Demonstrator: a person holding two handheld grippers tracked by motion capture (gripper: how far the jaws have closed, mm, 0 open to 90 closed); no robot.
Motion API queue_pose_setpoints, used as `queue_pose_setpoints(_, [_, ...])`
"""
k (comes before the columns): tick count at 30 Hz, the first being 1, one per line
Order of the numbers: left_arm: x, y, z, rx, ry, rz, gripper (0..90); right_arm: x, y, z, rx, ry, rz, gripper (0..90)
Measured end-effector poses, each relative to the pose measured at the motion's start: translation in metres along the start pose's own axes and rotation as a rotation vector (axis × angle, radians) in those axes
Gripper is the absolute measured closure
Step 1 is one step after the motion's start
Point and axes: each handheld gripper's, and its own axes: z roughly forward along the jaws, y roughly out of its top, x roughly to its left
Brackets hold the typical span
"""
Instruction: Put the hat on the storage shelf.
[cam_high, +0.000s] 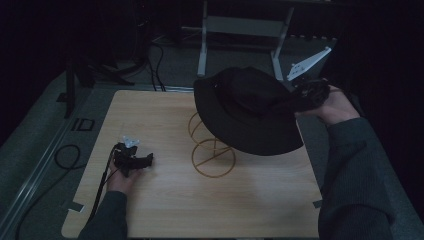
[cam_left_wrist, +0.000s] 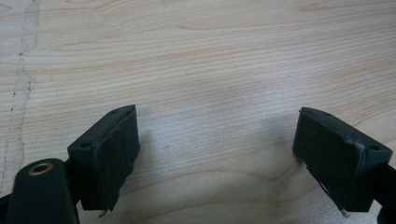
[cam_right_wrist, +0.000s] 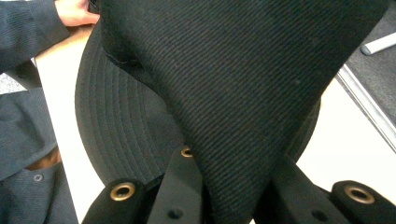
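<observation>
right gripper clamped on the crown fabric of a black bucket hat. in the right gripper view the cloth bunches up between the two black jaws, pinched tight, and the stitched brim curves off behind it. in the high view the hat hangs in the air, tilted, above the back right part of the wooden table, brim low toward the near side and crown toward the gripper. it sits over a gold wire stand: round base ring flat on the table, upper loop half hidden behind the brim. can't tell if the hat touches the stand. left gripper lies low on the table at the near left, well apart from the hat. jaws spread wide, nothing between them, bare wood grain under them in the left gripper view.
</observation>
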Motion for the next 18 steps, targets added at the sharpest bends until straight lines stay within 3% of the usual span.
queue_pose_setpoints(18, [0.0, 0.0, 0.0, -0.001, -0.002, 0.002, 14.8, 0.004, 0.012, 0.012, 0.018, 0.021, -0.023, 86.8])
